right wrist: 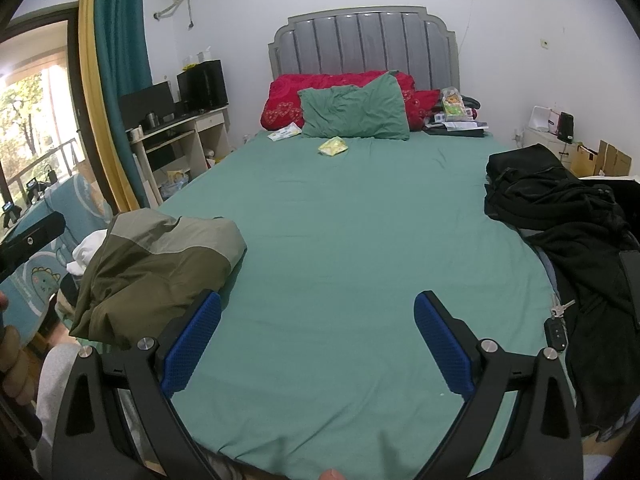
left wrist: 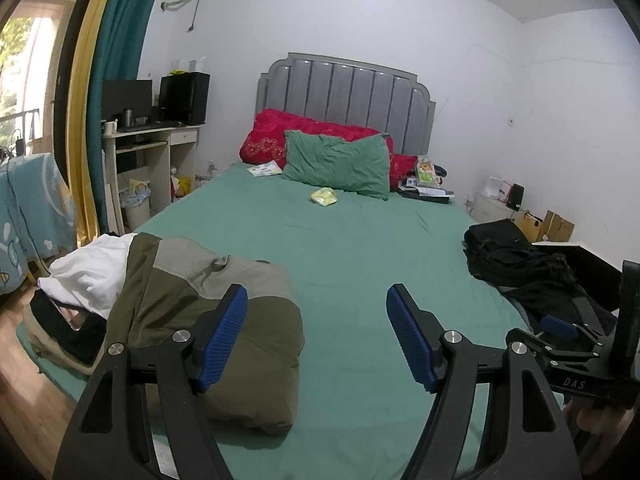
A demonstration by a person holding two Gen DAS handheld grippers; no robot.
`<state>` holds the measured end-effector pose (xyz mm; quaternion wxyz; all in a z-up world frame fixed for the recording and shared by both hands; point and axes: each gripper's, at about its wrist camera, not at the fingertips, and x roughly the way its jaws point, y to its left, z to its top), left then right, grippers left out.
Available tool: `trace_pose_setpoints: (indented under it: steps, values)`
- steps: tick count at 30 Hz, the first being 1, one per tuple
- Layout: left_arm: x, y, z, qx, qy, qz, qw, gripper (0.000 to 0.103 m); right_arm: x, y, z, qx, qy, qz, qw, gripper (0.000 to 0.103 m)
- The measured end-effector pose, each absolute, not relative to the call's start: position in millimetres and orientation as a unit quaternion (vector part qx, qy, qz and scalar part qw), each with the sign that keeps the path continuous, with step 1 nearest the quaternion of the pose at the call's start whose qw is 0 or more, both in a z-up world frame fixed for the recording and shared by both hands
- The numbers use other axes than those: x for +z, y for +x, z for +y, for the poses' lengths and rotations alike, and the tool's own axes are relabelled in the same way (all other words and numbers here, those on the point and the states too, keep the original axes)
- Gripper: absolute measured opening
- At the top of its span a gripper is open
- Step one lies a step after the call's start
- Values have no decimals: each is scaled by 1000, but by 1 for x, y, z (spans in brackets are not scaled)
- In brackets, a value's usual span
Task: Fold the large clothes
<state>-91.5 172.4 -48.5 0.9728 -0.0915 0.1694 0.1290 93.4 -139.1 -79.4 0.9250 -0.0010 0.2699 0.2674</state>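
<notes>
A folded olive and grey jacket [left wrist: 208,320] lies on the left side of the green bed [left wrist: 360,248], on a pile with a white garment [left wrist: 92,272]. It also shows in the right wrist view [right wrist: 156,268]. A heap of black clothes [left wrist: 516,264] lies at the bed's right edge, also in the right wrist view [right wrist: 560,216]. My left gripper [left wrist: 316,300] is open and empty above the bed, its left finger over the jacket. My right gripper [right wrist: 318,308] is open and empty above the bare sheet [right wrist: 360,240]; it shows at the right of the left wrist view [left wrist: 560,328].
A green pillow [right wrist: 356,112] and red bedding [right wrist: 288,96] lie at the headboard, with a small yellow packet [right wrist: 334,146] in front. Keys [right wrist: 558,320] lie by the black clothes. A desk [left wrist: 156,144] and curtain stand left, a nightstand [right wrist: 548,124] right.
</notes>
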Motion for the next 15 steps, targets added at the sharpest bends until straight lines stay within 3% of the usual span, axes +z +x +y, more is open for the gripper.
trace_pose_setpoints:
  steps: [15]
  values:
    - [-48,-92,173,127,-91,170,973,75,-86,92,-133,267,0,274,924,96]
